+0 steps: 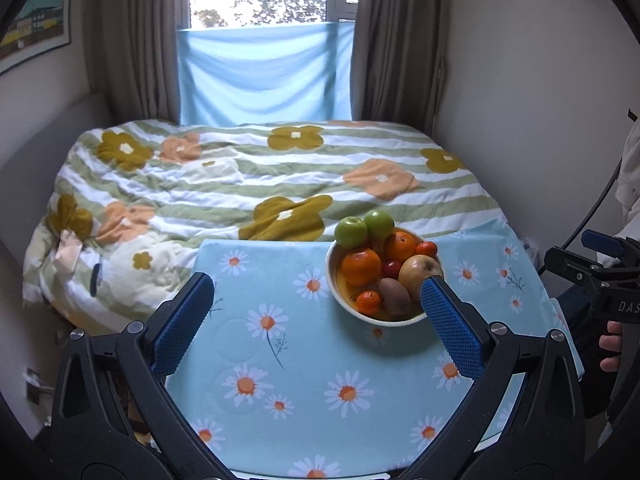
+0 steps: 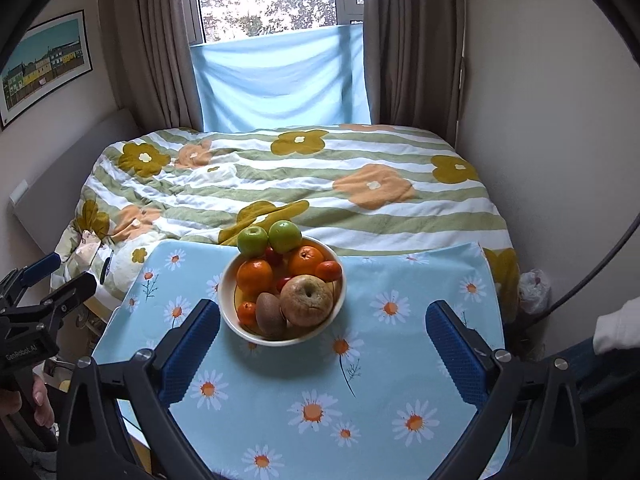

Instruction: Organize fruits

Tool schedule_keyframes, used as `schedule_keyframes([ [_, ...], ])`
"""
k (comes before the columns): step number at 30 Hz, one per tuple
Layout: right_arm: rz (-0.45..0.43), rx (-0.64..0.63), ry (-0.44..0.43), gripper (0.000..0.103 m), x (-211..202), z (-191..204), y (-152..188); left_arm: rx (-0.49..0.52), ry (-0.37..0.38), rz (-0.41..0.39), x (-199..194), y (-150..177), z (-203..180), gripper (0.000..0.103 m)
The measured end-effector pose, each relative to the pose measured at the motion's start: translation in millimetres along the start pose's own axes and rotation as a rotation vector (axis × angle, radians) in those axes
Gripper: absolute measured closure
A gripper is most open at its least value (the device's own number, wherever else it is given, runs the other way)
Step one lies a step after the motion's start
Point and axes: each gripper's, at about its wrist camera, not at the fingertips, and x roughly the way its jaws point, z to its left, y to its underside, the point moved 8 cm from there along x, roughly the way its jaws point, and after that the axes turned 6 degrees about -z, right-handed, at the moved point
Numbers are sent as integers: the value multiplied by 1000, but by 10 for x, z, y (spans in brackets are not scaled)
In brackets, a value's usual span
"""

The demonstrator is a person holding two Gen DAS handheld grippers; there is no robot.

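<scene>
Lower part of the kiwi (image 2: 270, 317) and small tangerine (image 2: 247, 313) sunk behind the bowl (image 2: 280, 338) rim. Cherry tomatoes (image 2: 273, 255) mostly buried between larger fruit, count unclear. In the left wrist view, bowl's right rim and part of the brownish apple (image 1: 416, 270) blocked by a blue finger pad (image 1: 450, 326). Framed picture (image 1: 34, 20) cropped at upper left. Hand (image 1: 610, 350) at right edge cut off, only fingertips showing. White bag (image 2: 534, 290) beside the bed too blurred to identify. Tablecloth (image 2: 360, 400) cut at the bottom edge.
</scene>
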Motion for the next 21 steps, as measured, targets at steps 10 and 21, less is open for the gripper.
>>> schedule_keyframes([
  [10,-38,20,91,0,-440,-172,244,26,-13,-50,-404,138,-198,0],
  [21,-66,38,109,0,-582,-232,263,35,-11,-70,-496,120,-285,0],
])
